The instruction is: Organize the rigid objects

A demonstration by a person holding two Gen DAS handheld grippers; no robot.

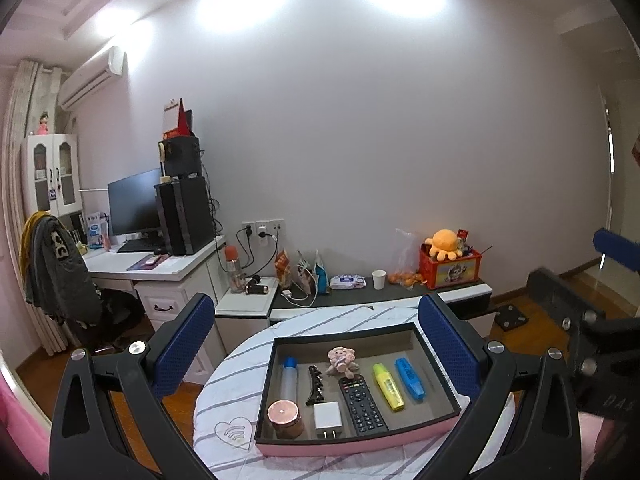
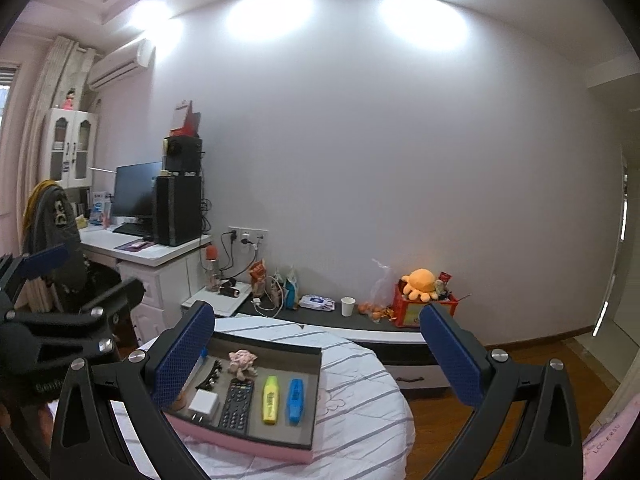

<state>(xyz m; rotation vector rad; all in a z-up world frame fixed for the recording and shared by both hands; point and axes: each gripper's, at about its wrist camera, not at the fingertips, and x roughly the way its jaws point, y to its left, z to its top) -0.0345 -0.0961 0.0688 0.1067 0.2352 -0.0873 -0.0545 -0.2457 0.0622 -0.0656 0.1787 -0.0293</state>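
Note:
A pink-sided tray [image 1: 352,442] [image 2: 256,446] sits on a round table with a striped cloth [image 1: 224,392] [image 2: 360,400]. In the tray lie a black remote [image 1: 363,404] [image 2: 237,404], yellow highlighter [image 1: 388,386] [image 2: 270,399], blue highlighter [image 1: 410,378] [image 2: 295,401], white plug adapter [image 1: 328,420] [image 2: 204,403], black hair clip [image 1: 315,384] [image 2: 212,372], small pink figurine [image 1: 342,360] [image 2: 242,362], clear tube with a blue cap [image 1: 288,380] and a copper round tin [image 1: 284,418]. My left gripper [image 1: 320,344] is open and empty above the tray. My right gripper [image 2: 320,356] is open and empty, above the tray's right side.
A low dark cabinet [image 1: 380,298] [image 2: 340,322] behind the table holds a paper cup [image 1: 379,279], wipes, snack bags and a red box with an orange plush [image 1: 450,266]. A white desk with monitor and PC tower [image 1: 186,216] and a chair [image 1: 60,276] stand at left. Wooden floor at right.

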